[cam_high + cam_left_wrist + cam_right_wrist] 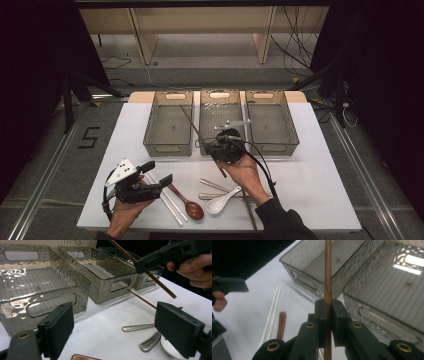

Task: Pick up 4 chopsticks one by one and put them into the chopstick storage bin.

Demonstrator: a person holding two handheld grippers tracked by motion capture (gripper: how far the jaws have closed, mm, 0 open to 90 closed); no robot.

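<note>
Nearest the camera, at the front edge of the white worktop, a person's left hand holds the left gripper with its jaws wide apart and nothing between them, poised just above a pair of white chopsticks and a brown wooden spoon. To their right lie a white ceramic spoon, two metal utensil handles and a second brown chopstick resting flat on the worktop. Further right and higher, the right gripper is clamped narrowly on a brown chopstick, its jaws pressed to either side of the stick, which stands out past the gripper at both ends. The stick hangs over the near wall of the middle bin, its far end angling up and left toward the left bin; the right bin stands just beside. All three appear empty. The risks from here, as a judgement: the grip sits on a thin, round stick, so it could pivot or slide between the pads; the long leading end could knock a bin wall and push the bin along the worktop; and a release while the stick still straddles the rim would likely leave it propped half out.
</note>
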